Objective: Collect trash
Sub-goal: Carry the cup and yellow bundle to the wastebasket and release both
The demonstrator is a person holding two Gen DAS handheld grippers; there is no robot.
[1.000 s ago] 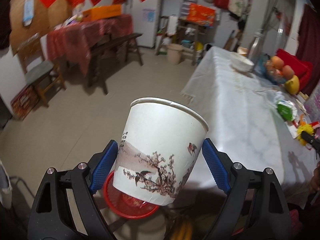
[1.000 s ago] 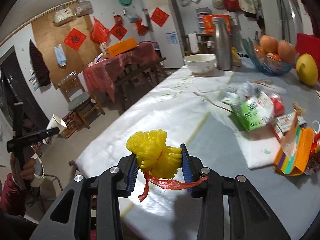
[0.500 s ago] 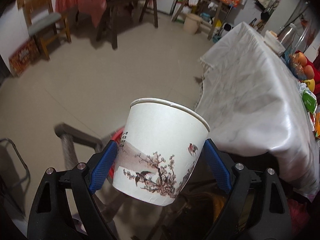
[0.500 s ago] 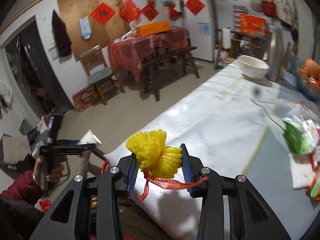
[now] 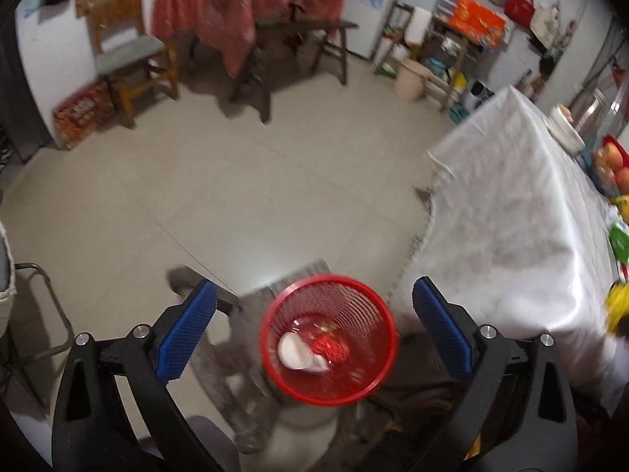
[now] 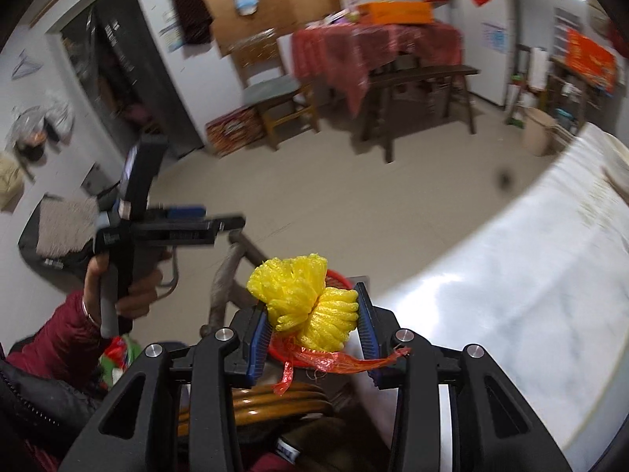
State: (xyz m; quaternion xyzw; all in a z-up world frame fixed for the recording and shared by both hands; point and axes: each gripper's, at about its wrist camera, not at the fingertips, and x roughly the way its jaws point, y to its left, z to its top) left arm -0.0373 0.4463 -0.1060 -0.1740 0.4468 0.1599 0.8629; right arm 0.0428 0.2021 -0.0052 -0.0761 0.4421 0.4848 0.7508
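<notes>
My left gripper (image 5: 314, 295) hangs over a red mesh basket (image 5: 271, 326); its jaws are opening, with nothing between them. Inside the basket a white paper cup (image 5: 297, 354) lies on its side beside a red net scrap (image 5: 332, 348). My right gripper (image 6: 310, 299) is shut on a yellow foam net (image 6: 291, 287), and a red mesh strip (image 6: 346, 362) trails below it. The basket's rim (image 6: 339, 275) peeks out behind the net. In the right wrist view the left gripper (image 6: 224, 216) is to the left, held by a hand in a dark red sleeve.
A table with a white cloth (image 5: 511, 236) runs along the right, with a fruit bowl (image 5: 609, 169) at its far end. The basket stands beside the table's corner among wooden stool legs (image 5: 220, 358). Tiled floor (image 5: 236, 196) spreads beyond, up to a red-clothed table (image 5: 243, 0) and a bench.
The left jaws have opened and the paper cup has dropped into the red basket. The right gripper has swung from over the table toward the basket, still holding the yellow net.
</notes>
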